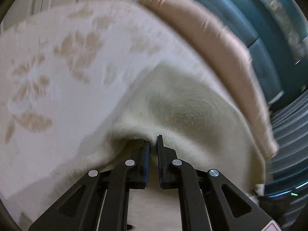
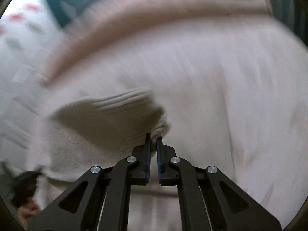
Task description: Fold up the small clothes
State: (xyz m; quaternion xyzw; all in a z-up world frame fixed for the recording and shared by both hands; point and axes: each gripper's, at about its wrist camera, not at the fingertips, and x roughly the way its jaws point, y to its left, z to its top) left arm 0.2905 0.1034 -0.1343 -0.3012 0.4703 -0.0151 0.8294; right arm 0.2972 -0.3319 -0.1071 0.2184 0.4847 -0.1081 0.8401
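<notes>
Both tongs are clamping one fuzzy cream-white knit garment: left gripper [image 1: 153,141] is pinching its edge [image 1: 179,111], garment spreading forward and right of the tips; right gripper [image 2: 154,139] is pinching a ribbed edge [image 2: 107,123], cloth trailing left. Garment is lying over a pale leaf-print bedspread [image 1: 57,67]; its long axis is probably running between the tongs. Count: two grippers, one garment, one pink blanket [image 1: 211,44]

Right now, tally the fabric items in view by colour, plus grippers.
Cream fuzzy garment: 1, pinched by both grippers
Pink padded cushion edge: 1
White leaf-print sheet: 1
Grippers: 2, left gripper and right gripper
Total: 5
Motion blur may hide more.
</notes>
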